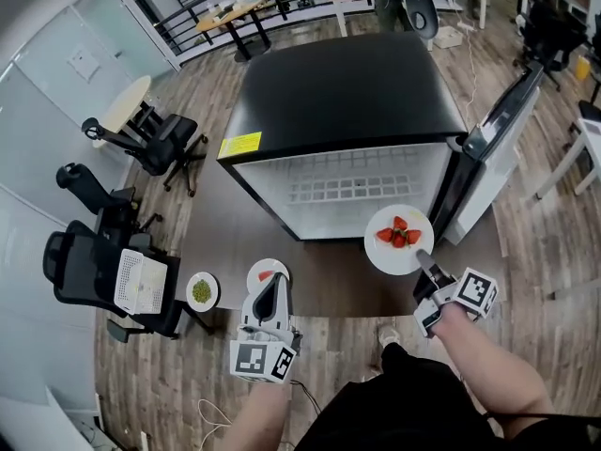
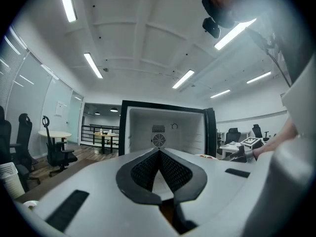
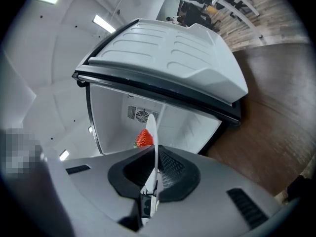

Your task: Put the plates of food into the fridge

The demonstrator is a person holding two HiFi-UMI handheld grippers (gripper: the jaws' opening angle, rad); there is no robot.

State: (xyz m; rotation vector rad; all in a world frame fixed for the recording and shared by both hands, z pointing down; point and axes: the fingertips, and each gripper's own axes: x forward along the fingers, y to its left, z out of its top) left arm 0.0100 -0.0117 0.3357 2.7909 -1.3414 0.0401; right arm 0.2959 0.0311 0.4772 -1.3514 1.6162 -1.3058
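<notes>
A small fridge (image 1: 347, 92) with a black top stands open, its door (image 1: 498, 148) swung to the right and a wire shelf (image 1: 357, 191) showing inside. My right gripper (image 1: 420, 256) is shut on the rim of a white plate (image 1: 398, 252) of strawberries (image 1: 399, 233), held level just before the opening. In the right gripper view the plate (image 3: 153, 132) is an edge-on line between the jaws, with a strawberry (image 3: 144, 138) beside it. My left gripper (image 1: 270, 285) is shut and points at the fridge (image 2: 165, 127). A second plate (image 1: 263, 271) with red food lies just below its tip.
A plate of green food (image 1: 202, 291) lies at the left edge of the brown surface before the fridge. Black office chairs (image 1: 94, 261) (image 1: 160, 144) stand to the left, one bearing a white basket (image 1: 141, 282). The person's legs (image 1: 404, 393) are at the bottom.
</notes>
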